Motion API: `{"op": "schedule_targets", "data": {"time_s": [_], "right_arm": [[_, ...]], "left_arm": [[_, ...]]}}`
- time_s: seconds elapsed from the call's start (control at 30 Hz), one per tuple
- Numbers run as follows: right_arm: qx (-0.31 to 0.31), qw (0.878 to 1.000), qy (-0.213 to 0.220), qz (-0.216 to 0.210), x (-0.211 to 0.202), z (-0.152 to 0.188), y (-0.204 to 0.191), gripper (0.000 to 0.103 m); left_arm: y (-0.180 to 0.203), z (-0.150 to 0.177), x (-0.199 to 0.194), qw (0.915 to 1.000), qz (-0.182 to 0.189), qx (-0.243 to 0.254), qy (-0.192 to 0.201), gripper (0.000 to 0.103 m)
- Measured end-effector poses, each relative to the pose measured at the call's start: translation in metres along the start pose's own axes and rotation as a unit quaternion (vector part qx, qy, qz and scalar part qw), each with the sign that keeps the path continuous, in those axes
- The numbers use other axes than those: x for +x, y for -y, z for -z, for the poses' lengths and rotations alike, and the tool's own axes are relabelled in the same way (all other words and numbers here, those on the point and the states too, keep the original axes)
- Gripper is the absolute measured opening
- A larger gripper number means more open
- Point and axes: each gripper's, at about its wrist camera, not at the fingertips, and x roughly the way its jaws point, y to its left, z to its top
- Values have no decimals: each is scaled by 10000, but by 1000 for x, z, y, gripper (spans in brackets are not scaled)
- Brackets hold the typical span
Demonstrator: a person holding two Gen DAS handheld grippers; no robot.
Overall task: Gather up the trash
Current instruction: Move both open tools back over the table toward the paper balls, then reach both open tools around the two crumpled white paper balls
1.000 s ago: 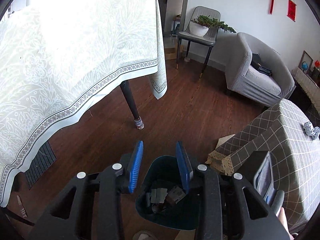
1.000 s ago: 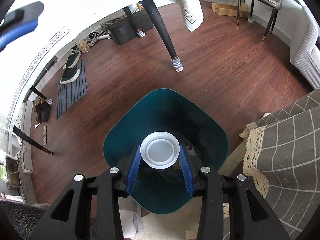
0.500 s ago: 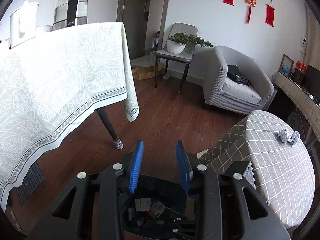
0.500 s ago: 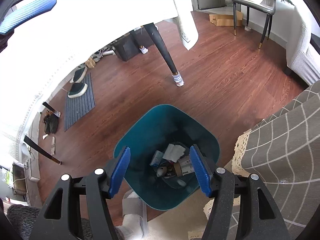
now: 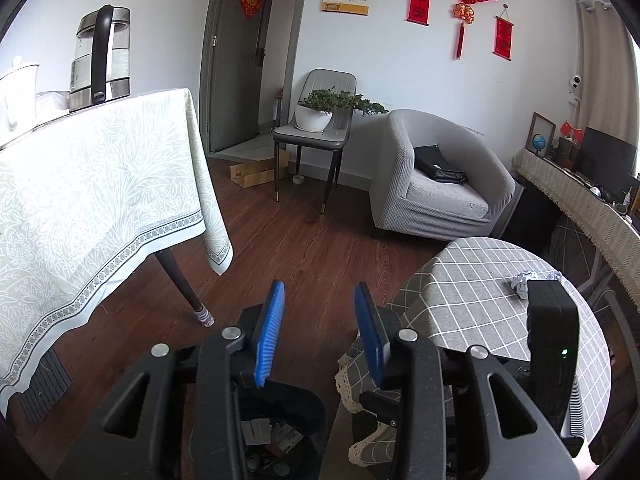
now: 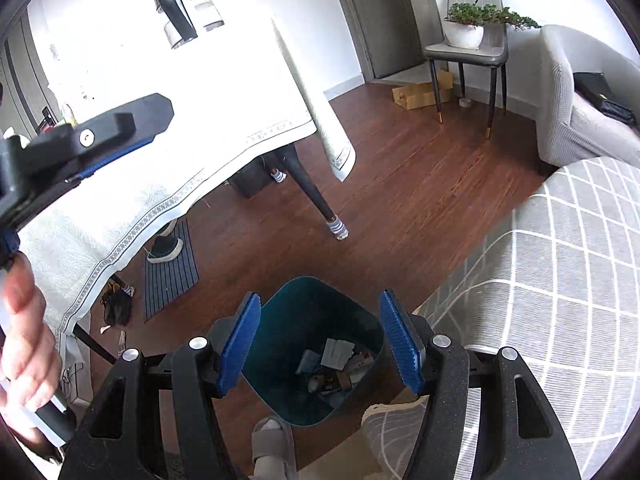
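A teal trash bin stands on the wood floor below both grippers, with paper scraps and wrappers inside. My right gripper hangs high above it, open and empty. My left gripper is also over the bin; its jaws are opening a little, with nothing between them. From the right wrist view, the left gripper shows at the upper left, with a hand on its handle. Two crumpled paper balls lie on the round checked table to the right.
A large table under a pale patterned cloth with a kettle stands left, one leg near the bin. Beyond are a grey armchair, a chair holding a plant and a cardboard box. A sandalled foot is beside the bin.
The right gripper let go of a white round lid over the bin and opened wide. Both grippers rose and tilted up, so the bin looks smaller and lower.
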Motion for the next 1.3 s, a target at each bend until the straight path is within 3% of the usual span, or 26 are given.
{"op": "schedule_targets", "data": {"time_s": [0.23, 0.3, 0.57, 1.1, 1.3], "right_arm": [[200, 9991, 368, 83, -42, -2, 31, 63], [281, 9984, 459, 143, -54, -1, 43, 63], [556, 9928, 835, 650, -107, 15, 94, 69], [1258, 9656, 1306, 1863, -188, 31, 199, 79], [1358, 9523, 1311, 2397, -210, 39, 231, 80]], "left_arm": [[35, -4, 7, 9996, 270, 89, 38, 48], [46, -5, 10, 9993, 344, 126, 39, 54], [99, -7, 21, 9974, 567, 448, 68, 63], [213, -1, 74, 9850, 1243, 1173, -217, 84], [245, 5, 106, 9800, 1412, 1315, -480, 86]]}}
